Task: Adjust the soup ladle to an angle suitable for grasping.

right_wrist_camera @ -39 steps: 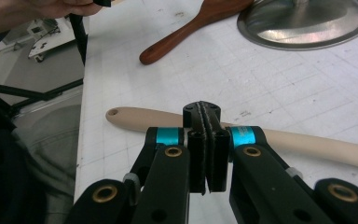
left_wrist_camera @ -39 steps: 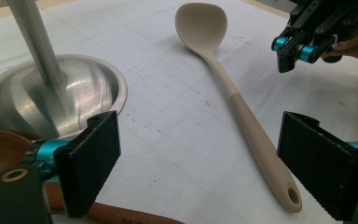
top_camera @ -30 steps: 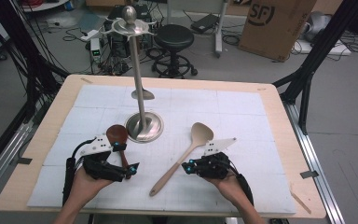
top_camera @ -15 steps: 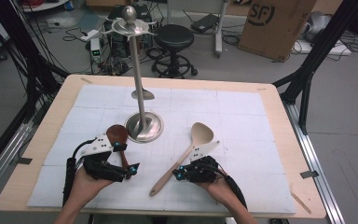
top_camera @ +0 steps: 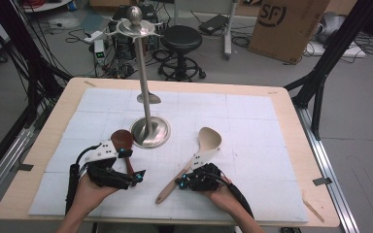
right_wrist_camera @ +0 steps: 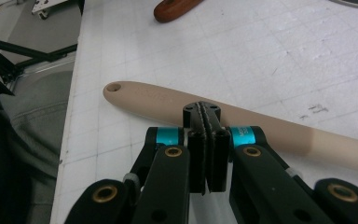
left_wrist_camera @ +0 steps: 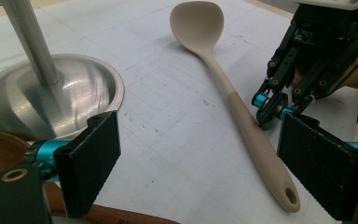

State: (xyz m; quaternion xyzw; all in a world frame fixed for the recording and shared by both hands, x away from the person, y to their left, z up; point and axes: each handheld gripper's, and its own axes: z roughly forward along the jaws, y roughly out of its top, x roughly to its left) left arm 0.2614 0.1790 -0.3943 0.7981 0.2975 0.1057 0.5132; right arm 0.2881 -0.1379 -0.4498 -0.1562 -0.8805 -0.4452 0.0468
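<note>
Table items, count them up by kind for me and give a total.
Spoons: 2, a beige silicone spoon and a dark brown wooden spoon
Utensil stands: 1, a tall silver metal stand with round base
Total: 3

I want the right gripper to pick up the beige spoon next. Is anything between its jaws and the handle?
Nothing visible does. The right gripper sits right at the beige spoon handle on the white mat, but its jaws are pressed together, so they must open first.

Beige spoon (top_camera: 194, 160) (flat, diagonal) on mat
</note>
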